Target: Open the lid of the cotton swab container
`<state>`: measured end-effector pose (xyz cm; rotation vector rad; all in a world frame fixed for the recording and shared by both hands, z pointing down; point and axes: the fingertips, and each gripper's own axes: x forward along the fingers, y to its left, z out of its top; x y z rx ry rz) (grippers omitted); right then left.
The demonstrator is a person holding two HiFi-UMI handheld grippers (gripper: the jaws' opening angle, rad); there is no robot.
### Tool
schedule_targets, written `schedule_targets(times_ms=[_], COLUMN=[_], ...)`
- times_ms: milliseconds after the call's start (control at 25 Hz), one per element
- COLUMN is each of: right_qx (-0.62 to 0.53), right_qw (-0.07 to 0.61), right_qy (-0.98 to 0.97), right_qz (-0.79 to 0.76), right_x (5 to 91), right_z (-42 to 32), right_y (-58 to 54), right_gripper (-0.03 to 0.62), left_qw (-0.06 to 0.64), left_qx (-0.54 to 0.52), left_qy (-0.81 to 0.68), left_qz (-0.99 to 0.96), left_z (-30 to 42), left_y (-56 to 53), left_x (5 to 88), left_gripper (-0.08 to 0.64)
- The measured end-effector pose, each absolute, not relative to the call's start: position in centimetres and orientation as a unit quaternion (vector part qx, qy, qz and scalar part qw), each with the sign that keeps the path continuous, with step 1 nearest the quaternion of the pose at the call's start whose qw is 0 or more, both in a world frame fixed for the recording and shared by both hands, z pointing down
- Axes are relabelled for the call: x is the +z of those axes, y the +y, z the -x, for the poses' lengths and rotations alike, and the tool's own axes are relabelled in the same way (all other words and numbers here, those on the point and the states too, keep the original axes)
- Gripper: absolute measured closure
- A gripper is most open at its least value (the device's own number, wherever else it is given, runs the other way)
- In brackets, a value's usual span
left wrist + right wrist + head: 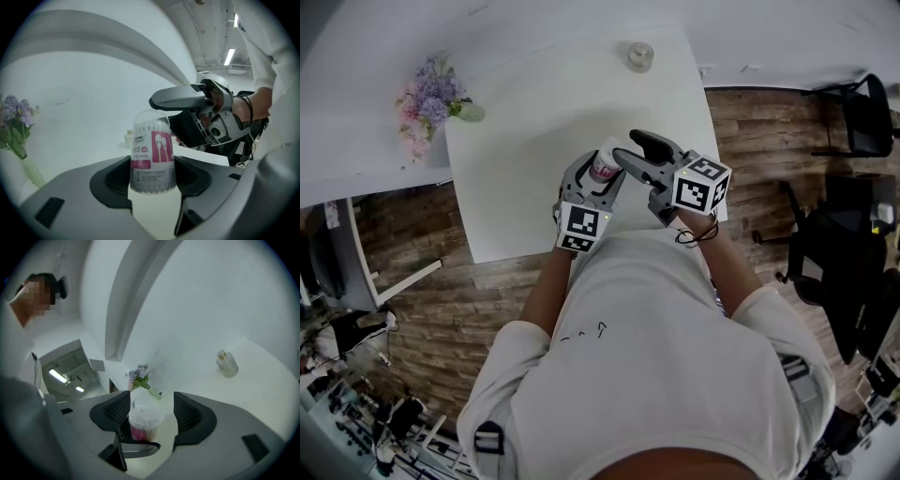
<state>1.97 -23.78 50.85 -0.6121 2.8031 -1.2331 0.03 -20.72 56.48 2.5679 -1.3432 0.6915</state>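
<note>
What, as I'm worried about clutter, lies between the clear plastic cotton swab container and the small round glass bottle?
Nothing: the head view shows bare white table between the clear cotton swab container and the small glass bottle.

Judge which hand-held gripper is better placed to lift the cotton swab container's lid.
Probably right. The left hand-held gripper clamps the clear cylindrical plastic cotton swab container, steadying it; the right hand-held gripper has open jaws flanking its clear domed lid.

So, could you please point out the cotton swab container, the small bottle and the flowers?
cotton swab container point(151, 159), left gripper view, on its pink label.
small bottle point(228, 366), right gripper view, on its glass body.
flowers point(432, 97), head view, on the purple blooms.
</note>
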Motion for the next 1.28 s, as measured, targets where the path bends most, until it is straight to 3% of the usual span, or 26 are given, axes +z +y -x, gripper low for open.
schedule_targets(times_ms=[160, 320, 560, 640, 1280], right_qx=[-0.253, -0.194, -0.198, -0.198, -0.197], right_qw=[-0.069, -0.109, -0.093, -0.085, -0.143], right_qy=[0.944, 0.958, 0.957, 0.955, 0.943], right_qz=[0.2, 0.179, 0.191, 0.203, 0.225], right_x=[49.8, 49.4, 49.1, 48.9, 53.5], right_z=[-1.9, -0.8, -0.7, -1.2, -1.0], right_y=[-23.0, -21.4, -21.7, -22.0, -22.9], right_gripper=[0.316, 0.335, 0.486, 0.503, 0.528], left_qw=[0.089, 0.089, 0.083, 0.082, 0.136], left_qx=[0.225, 0.218, 0.21, 0.213, 0.261], left_qy=[-0.456, -0.457, -0.453, -0.453, -0.463], left_qz=[-0.856, -0.858, -0.862, -0.862, -0.836], left_z=[0.3, 0.1, -0.2, -0.1, 1.6], left_y=[-21.1, -21.1, -21.1, -20.9, -21.2], left_x=[56.4, 56.0, 55.8, 55.9, 62.7], left_gripper=[0.291, 0.291, 0.291, 0.291, 0.287])
